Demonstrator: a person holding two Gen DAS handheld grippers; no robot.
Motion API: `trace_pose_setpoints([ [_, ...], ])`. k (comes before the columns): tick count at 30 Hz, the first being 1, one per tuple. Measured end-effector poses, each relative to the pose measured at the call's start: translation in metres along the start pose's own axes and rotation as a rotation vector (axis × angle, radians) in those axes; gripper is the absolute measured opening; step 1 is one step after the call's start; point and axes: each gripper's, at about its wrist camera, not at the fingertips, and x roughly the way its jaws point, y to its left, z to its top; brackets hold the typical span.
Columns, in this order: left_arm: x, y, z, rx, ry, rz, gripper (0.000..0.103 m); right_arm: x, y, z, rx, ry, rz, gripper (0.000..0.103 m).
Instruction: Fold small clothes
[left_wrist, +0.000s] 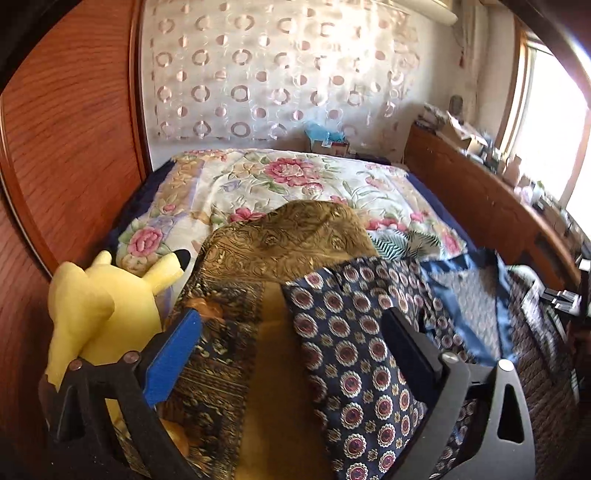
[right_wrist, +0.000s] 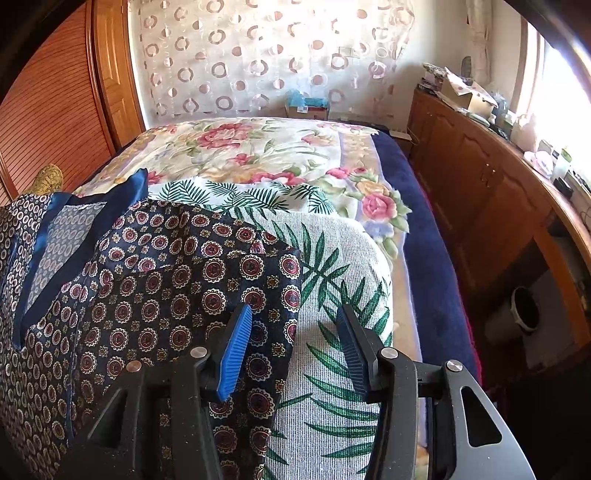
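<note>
The navy patterned garment (right_wrist: 155, 280) looks thin, limp and slippery; best pinched at its hem. Left tongs (left_wrist: 291, 339) gape wide above it, and right tongs (right_wrist: 295, 332) stand half apart over its edge, both empty.

Small clothes heaped on a bed.
A navy medallion-print garment (right_wrist: 177, 280) lies rumpled, overlapping a white palm-leaf cloth (right_wrist: 332, 266) and beside a gold paisley cloth (left_wrist: 280, 243), all on the floral bedspread (right_wrist: 236, 147).
</note>
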Motion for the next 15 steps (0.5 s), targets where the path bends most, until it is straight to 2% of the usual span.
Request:
trace_pose_setpoints([
  [8, 0.015, -0.003, 0.008, 0.023, 0.061, -0.021, 0.053, -0.001, -0.001, 0.001, 0.004, 0.002, 0.001, 0.052],
  [15, 0.034, -0.001, 0.006, -0.008, 0.118, -0.047, 0.051, -0.001, -0.002, 0.001, 0.002, 0.001, -0.002, 0.052],
])
